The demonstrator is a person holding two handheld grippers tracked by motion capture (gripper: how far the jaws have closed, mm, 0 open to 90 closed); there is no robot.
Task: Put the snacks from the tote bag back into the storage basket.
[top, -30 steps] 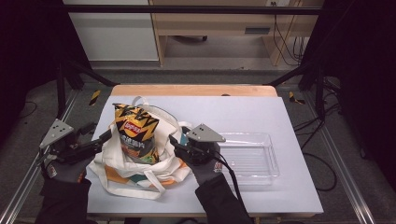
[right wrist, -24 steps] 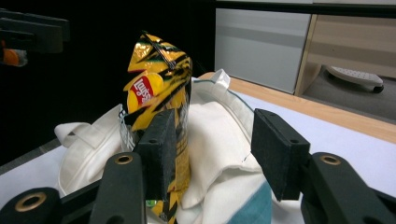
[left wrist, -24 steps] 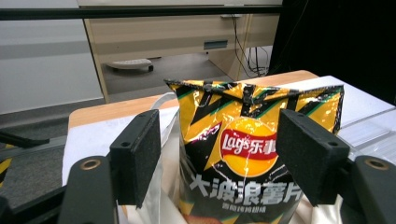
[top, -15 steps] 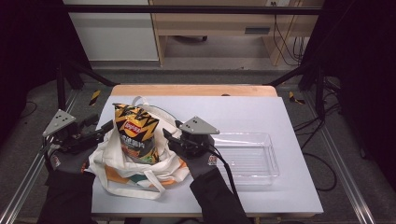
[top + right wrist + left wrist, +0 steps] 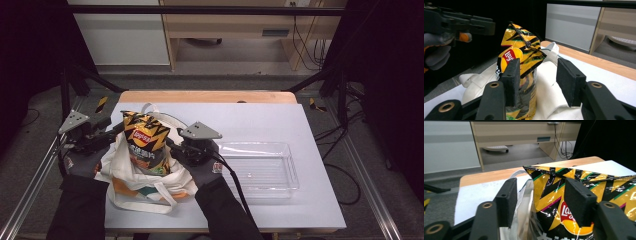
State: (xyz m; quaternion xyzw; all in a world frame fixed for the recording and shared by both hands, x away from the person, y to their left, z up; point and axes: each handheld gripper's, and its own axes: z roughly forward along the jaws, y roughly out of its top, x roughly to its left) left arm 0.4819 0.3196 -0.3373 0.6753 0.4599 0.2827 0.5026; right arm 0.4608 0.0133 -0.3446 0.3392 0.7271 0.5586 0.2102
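Where the high view looks down on the surface (image 5: 280, 120), a yellow-and-black chip bag (image 5: 145, 142) is seen standing upright inside a white tote bag (image 5: 150, 187), flanked by the left gripper (image 5: 112, 134) and the right gripper (image 5: 172, 146); a clear tray (image 5: 260, 170) lies just beside, to the right. Along the left gripper view, the glossy chip bag (image 5: 554, 192) is framed by jaws that have just been closing, not yet pressing it. Along the right gripper view, the crinkled chip bag (image 5: 521, 55) and tote bag (image 5: 549, 90) are seen beyond jaws held apart, also closing.
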